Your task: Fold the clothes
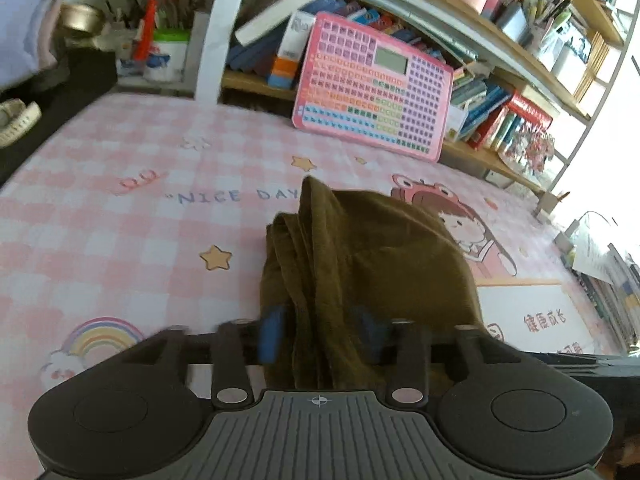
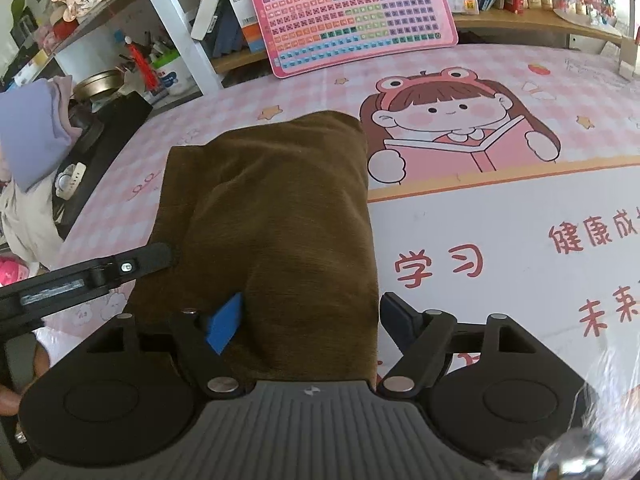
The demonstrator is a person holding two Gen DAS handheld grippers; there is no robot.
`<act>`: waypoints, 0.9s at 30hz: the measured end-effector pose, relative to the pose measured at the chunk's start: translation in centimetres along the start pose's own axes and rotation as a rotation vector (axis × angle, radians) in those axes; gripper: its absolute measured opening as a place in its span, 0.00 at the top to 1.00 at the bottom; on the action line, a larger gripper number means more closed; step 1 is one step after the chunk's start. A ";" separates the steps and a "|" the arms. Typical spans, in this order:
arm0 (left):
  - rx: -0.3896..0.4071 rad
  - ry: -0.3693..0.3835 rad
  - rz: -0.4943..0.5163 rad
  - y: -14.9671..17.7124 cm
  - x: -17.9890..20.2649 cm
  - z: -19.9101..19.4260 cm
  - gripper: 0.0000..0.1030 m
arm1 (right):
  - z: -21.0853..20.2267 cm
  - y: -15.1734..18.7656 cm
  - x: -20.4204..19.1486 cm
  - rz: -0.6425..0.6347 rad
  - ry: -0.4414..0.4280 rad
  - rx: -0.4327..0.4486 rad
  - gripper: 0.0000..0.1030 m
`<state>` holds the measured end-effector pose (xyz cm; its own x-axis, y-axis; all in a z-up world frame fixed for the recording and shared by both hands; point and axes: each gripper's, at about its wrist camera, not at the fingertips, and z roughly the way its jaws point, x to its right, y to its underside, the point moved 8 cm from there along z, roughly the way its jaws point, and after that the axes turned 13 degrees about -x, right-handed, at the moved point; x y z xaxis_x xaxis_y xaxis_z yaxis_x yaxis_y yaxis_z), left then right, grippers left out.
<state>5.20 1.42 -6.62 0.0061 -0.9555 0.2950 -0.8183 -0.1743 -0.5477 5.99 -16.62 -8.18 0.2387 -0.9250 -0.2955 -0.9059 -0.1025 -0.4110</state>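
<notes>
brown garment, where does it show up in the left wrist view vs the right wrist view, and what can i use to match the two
Left wrist view: the brown garment sits bottom centre, bunched in folds, running back between the left gripper fingers.
Right wrist view: it fills the centre as a smooth folded block, its near end between the right gripper fingers.
Shared landmark: the pink keyboard toy leaning against the shelf behind.

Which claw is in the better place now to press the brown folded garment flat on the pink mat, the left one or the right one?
Probably the right claw. Its open jaws straddle the near end of the brown garment, whose broad flat top lies straight ahead. The left claw meets only the bunched side folds.
</notes>
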 end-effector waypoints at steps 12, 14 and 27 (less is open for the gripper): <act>-0.038 -0.014 -0.001 4.1 0.6 -2.9 0.16 | -3.0 2.0 1.0 0.072 -0.010 0.034 0.29; -0.039 -0.018 0.011 4.4 0.8 -3.1 0.16 | -3.2 2.5 0.7 0.066 -0.010 0.031 0.28; -0.098 -0.035 0.033 6.1 1.2 -3.2 0.05 | -3.6 5.4 0.9 0.043 0.064 -0.027 0.18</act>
<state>-1.61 -0.02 -7.05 -0.0037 -0.9683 0.2498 -0.8706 -0.1198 -0.4771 0.01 -19.29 -7.54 0.1776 -0.9501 -0.2564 -0.9242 -0.0715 -0.3751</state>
